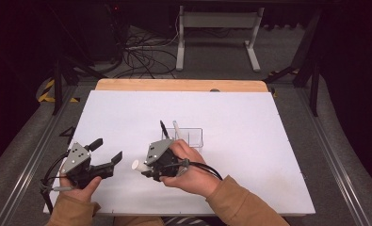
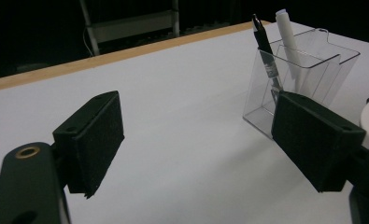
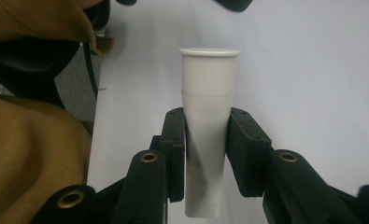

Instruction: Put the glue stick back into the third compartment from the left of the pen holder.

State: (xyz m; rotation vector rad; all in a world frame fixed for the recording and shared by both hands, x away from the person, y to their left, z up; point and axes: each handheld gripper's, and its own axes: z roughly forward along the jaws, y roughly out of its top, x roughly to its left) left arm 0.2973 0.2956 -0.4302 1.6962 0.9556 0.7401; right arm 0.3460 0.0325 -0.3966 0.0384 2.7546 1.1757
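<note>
The right tool [image 3: 205,140] is clamped on a white plastic tube with a flared cap [image 3: 208,121], the pads pressed against both its sides; in the high view the tube's cap end [image 1: 137,165] is seen projecting leftward from the tool, above the white surface [image 1: 249,141]. The left tool [image 1: 106,153] is held with its jaws spread wide and nothing between them. Just beyond the right hand [image 1: 190,167], a clear plastic holder [image 2: 303,79] is stood on the surface, with a black pen [image 2: 266,51] and a white marker [image 2: 289,42] propped inside.
</note>
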